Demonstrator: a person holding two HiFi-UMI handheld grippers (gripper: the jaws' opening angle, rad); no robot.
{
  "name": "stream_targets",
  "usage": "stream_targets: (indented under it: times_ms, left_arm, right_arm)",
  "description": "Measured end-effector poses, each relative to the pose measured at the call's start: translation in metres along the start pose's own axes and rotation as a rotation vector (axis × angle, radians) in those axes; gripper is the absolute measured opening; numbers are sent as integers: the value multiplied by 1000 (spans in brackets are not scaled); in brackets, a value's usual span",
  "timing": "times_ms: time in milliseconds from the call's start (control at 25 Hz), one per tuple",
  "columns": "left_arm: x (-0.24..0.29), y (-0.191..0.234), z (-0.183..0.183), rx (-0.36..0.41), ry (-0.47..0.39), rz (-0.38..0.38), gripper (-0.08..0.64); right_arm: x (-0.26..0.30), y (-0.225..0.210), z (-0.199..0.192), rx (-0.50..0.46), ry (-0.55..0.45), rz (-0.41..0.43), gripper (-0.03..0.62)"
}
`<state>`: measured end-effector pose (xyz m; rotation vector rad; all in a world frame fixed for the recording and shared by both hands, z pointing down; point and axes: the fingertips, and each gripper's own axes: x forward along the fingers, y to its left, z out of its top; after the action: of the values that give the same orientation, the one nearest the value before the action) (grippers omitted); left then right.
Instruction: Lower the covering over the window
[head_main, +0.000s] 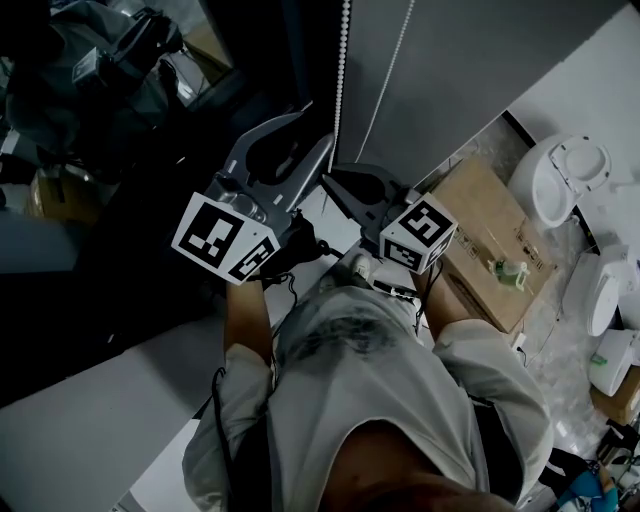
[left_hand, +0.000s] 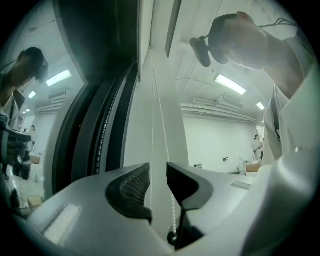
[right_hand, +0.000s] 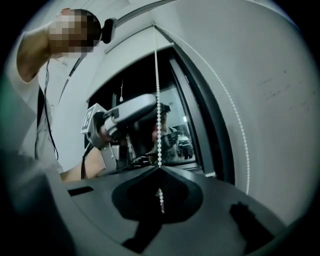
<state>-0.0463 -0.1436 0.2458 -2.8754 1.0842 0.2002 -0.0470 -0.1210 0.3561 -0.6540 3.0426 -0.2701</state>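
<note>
A grey roller blind (head_main: 470, 70) hangs over the upper part of a dark window (head_main: 150, 230). Its white bead chain (head_main: 342, 70) drops in two strands beside the frame. My left gripper (head_main: 318, 125) reaches up to the chain. In the left gripper view its jaws (left_hand: 158, 172) stand apart, and the bead chain (left_hand: 162, 125) runs between the pads without being pressed. My right gripper (head_main: 328, 180) sits just beside and below it. Its jaws (right_hand: 159, 167) are shut on one bead strand (right_hand: 157, 100), while the other strand (right_hand: 235, 115) hangs free to the right.
A white window sill (head_main: 100, 420) runs below the glass. On the floor to the right lie a cardboard box (head_main: 490, 240) and several white appliances (head_main: 560, 175). The person's body fills the lower middle of the head view.
</note>
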Motion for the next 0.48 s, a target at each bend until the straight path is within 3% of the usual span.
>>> stream_targets:
  times_ms: [240, 480]
  left_arm:
    - [6, -8, 27, -5, -70, -50, 120]
    - [20, -7, 31, 23, -72, -47, 95]
  right_arm:
    - [-2, -2, -2, -1, 1, -12, 18]
    - [0, 0, -2, -4, 3, -4, 18]
